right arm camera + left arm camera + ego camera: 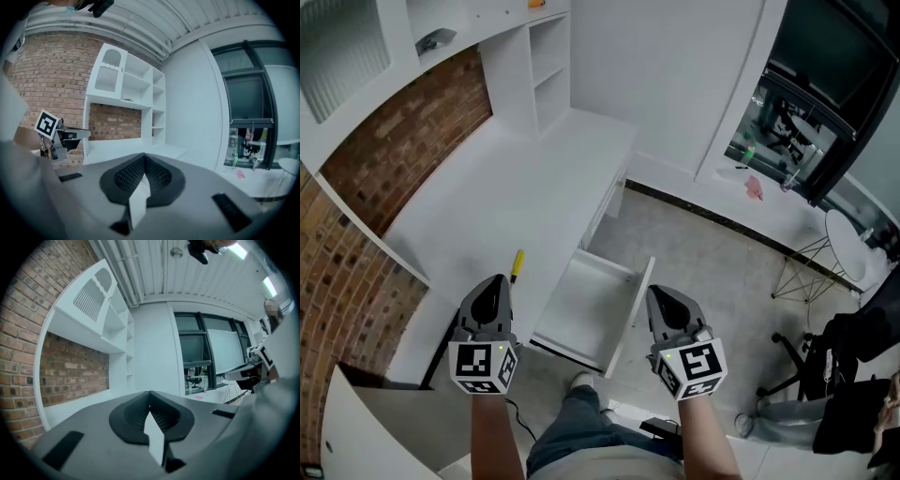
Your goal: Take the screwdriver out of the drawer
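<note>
A screwdriver (517, 262) with a yellow handle lies on the white desk (497, 197), just beyond the tip of my left gripper (496, 283). Only its yellow part shows; the rest is behind the gripper. The white drawer (592, 305) stands pulled out below the desk edge, and nothing shows inside it. My left gripper (150, 405) is shut with nothing in it, raised and pointing level at the room. My right gripper (662, 294) hangs over the drawer's right side wall. Its jaws (142, 161) meet and hold nothing. The left gripper (52, 135) also shows at the left of the right gripper view.
A white shelf unit (546, 56) and a brick wall (403, 122) stand behind the desk. The person's knee and foot (581, 403) are below the drawer front. A wire stool (811, 267) and a black office chair (830, 361) stand on the floor at the right.
</note>
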Available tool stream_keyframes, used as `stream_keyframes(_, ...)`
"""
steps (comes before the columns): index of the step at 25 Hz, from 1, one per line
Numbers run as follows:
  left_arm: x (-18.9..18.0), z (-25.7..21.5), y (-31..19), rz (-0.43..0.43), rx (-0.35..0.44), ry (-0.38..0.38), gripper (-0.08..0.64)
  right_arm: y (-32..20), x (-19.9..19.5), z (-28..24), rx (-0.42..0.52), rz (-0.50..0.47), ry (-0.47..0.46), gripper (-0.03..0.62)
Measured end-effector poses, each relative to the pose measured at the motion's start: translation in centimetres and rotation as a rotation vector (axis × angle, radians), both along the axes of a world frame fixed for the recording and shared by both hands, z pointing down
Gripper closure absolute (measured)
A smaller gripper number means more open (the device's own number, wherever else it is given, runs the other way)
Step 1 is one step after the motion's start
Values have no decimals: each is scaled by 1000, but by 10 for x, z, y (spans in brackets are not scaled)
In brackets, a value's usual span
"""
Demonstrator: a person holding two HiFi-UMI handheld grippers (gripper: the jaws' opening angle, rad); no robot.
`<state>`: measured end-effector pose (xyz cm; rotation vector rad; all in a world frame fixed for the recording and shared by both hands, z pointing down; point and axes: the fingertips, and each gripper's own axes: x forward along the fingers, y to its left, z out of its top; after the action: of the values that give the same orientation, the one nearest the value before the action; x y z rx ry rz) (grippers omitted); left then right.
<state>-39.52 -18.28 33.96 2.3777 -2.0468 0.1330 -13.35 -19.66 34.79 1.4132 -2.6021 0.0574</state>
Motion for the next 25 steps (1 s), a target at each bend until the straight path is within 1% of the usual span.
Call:
stream_keyframes(3,18,-18,22,22,47,-16,546,21,4,-22,65,-2,16,581)
stream_keyframes(7,34,-36,53,35,95,-31,546,50,11,-37,112,4,15,581)
stream_keyframes(13,50,-51,88,48,144,-45,546,83,24,-43,127,25,13,583)
stream_keyframes(19,61,-67,105,47,180,-57,546,100,35,-56,167,33,22,581)
stream_keyframes(25,67,-77,105,57,206,-94,546,99,34,-66,192,37,26,583)
